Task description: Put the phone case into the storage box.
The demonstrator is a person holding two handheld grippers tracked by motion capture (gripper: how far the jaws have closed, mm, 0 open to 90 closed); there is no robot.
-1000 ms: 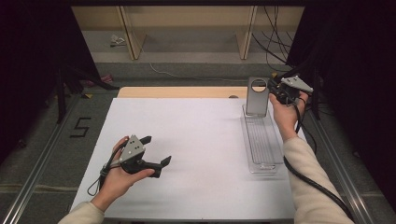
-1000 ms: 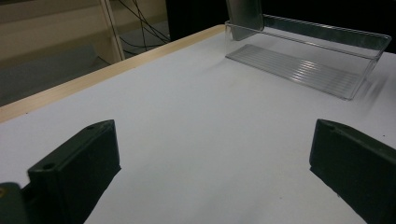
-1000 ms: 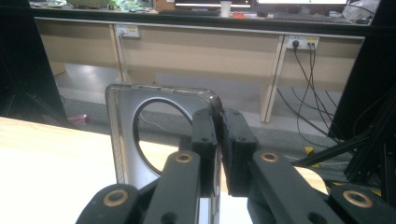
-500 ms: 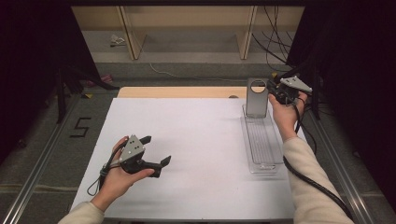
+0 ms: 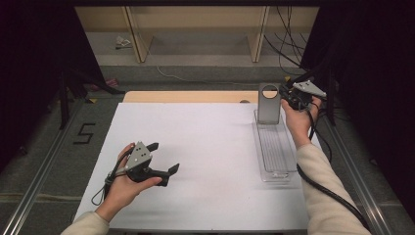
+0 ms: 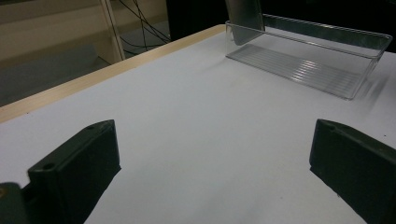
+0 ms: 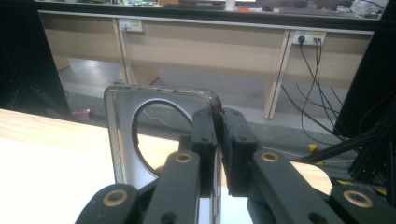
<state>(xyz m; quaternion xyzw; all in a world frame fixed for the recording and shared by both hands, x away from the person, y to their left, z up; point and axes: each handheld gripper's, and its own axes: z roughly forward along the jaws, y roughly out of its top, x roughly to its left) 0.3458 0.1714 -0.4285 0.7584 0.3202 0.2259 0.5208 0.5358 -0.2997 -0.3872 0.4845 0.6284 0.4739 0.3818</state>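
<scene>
Your right gripper [image 5: 286, 96] is clamped on the upper edge of a grey metal plate [image 5: 268, 104] with a round hole near its top. From above, you see the plate standing upright at the far end of a clear tray [image 5: 275, 149], its foot inside the tray, with your right hand [image 5: 299, 115] just beside the tray's far right corner. That view tells you the grip's place but not its detail.

The right gripper view fills that in: the gripper [image 7: 218, 140] has its two black jaws pinched nearly together on the plate's [image 7: 122, 140] right edge, the rounded top corner poking up just beyond them, the hole lying to the left of the jaws. Through the hole you see a cable on the floor behind. This view gives you nothing of the tray.

Your left gripper [image 5: 164, 159] lies low over the white table [image 5: 210, 147], well apart from the plate, jaws spread wide with nothing between them. In the left gripper view the gripper [image 6: 212, 165] shows both jaws at the frame's edges, bare table [image 6: 187, 116] between them; ahead and to the right sits the tray [image 6: 308, 58], seen from the side, so you can make out its ribbed floor and low walls. The plate's [image 6: 245, 18] lower part leans into its far end, the top cut off.
</scene>
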